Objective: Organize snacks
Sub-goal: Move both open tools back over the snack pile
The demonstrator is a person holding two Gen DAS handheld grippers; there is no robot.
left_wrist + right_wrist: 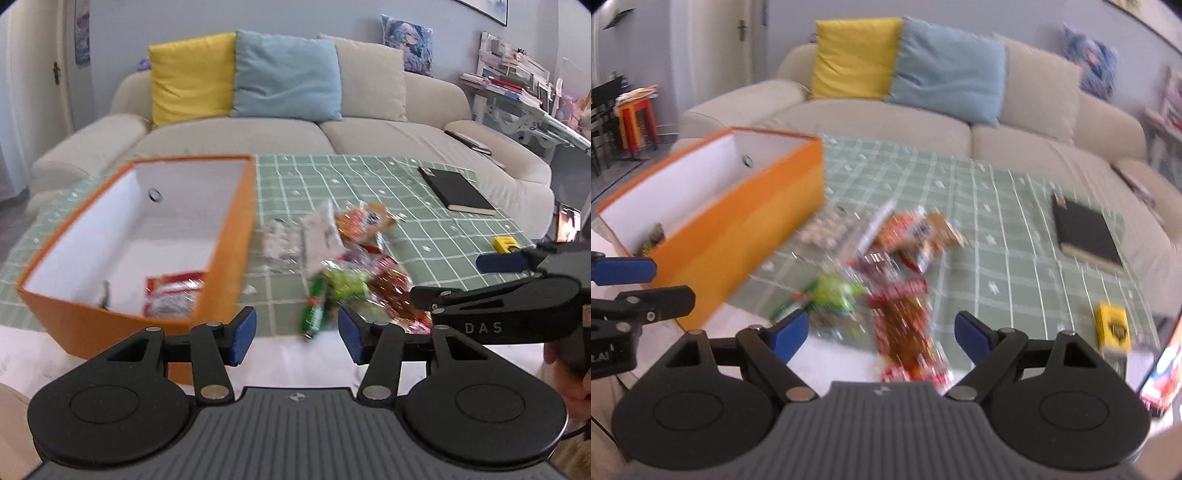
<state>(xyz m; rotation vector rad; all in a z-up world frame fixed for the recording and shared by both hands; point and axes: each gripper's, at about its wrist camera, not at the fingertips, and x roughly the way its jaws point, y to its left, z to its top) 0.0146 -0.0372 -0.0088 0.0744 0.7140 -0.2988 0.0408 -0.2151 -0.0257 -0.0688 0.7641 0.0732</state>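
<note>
So the setup is a low table [424,192] covered with a mint-green checked cloth, parked right in front of a big cream sofa [258,136] that has a yellow cushion [190,75], a light blue cushion [286,74] and a beige one lined up along the back. Off to the right of the room there's a cluttered desk [517,85], and the right wrist view catches a red and yellow stool [637,118] way over on the left by some dark chairs. On the cloth sits an orange box [232,236] with a white inside, lid off, and there's already a red-and-white snack packet [173,295] lying on its floor. The snack pile [343,254] is heaped on the cloth just right of the box: clear, orange, green and brown-red wrappers all jumbled together, pretty blurry in both views. A black notebook [458,192] lies further back right, well apart from the pile, and a small yellow box [1112,328] sits near the right edge. The left gripper [297,336] hangs over the near edge with its jaws spread and nothing between them, and the right gripper [881,334] is spread wide too, empty, above the near end of the pile.
</note>
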